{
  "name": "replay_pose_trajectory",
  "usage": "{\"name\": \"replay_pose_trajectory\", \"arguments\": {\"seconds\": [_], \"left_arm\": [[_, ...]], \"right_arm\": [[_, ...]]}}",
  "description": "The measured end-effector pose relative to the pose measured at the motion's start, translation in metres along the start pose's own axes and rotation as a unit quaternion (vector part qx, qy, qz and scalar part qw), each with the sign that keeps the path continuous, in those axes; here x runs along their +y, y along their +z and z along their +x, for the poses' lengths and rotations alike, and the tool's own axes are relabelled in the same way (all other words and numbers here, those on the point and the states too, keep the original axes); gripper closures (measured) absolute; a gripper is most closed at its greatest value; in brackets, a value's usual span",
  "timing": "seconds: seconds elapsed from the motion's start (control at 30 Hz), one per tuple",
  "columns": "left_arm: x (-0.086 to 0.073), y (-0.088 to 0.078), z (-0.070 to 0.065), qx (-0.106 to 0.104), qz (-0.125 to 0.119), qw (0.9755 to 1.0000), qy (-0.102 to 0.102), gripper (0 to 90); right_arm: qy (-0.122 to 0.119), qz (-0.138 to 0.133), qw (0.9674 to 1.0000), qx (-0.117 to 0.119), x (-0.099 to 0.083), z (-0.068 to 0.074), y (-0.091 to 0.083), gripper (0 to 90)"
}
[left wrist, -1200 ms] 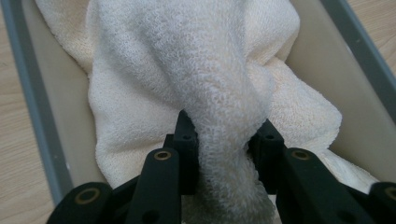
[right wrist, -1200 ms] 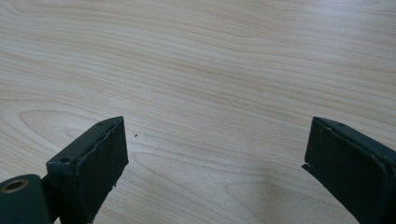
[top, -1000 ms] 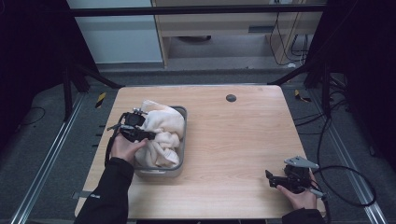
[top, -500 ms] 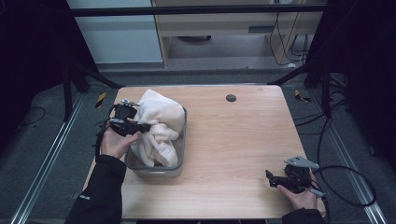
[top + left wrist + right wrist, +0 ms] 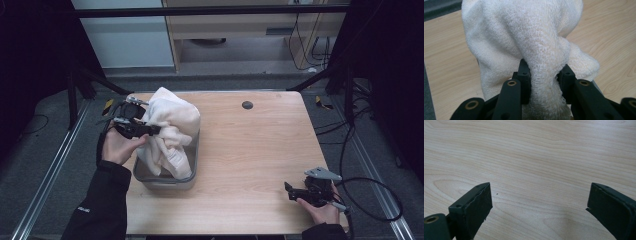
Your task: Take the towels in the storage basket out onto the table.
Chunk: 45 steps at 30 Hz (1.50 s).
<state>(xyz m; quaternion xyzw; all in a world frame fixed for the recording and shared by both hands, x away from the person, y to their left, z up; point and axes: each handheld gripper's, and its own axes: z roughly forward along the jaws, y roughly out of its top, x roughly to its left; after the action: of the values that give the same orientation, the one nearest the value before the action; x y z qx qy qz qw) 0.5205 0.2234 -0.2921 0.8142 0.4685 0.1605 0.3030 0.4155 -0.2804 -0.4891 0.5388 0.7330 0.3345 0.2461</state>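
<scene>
Left tool point(image 5: 543, 82) on bunched cream towel point(image 5: 524, 37)

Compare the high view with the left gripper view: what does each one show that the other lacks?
High view: the grey rectangular metal tray under the cloth, the right gripper open and low at the table's near right, and a small dark round spot.
Left gripper view: the fold of knit weave pinched between the black jaws.
Both: the cream knitted cloth, the left gripper shut on it, and the light wooden table.
</scene>
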Motion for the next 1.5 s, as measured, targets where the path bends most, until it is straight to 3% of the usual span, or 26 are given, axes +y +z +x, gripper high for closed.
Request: {"name": "replay_pose_trajectory", "arguments": {"seconds": [0.43,0.97,1.2,1.5], "left_arm": [[0.022,-0.026,-0.008,-0.001,-0.01,0.9998,0.017,69.6],[0.031,-0.047,-0.024,-0.011,-0.016,0.9989,0.042,69.6],[0.034,-0.055,-0.037,-0.018,-0.019,0.9978,0.06,69.6],[0.043,-0.054,-0.064,-0.037,-0.021,0.9949,0.092,69.5]], "right_arm": [[0.0,0.0,1.0,0.001,0.0,0.0,0.0,5.8],[0.001,-0.004,1.0,-0.003,0.0,-0.001,-0.001,5.8],[0.003,-0.004,1.0,-0.003,0.0,-0.002,-0.002,5.7],[0.002,-0.006,1.0,-0.005,0.0,-0.003,-0.003,5.7]]}}
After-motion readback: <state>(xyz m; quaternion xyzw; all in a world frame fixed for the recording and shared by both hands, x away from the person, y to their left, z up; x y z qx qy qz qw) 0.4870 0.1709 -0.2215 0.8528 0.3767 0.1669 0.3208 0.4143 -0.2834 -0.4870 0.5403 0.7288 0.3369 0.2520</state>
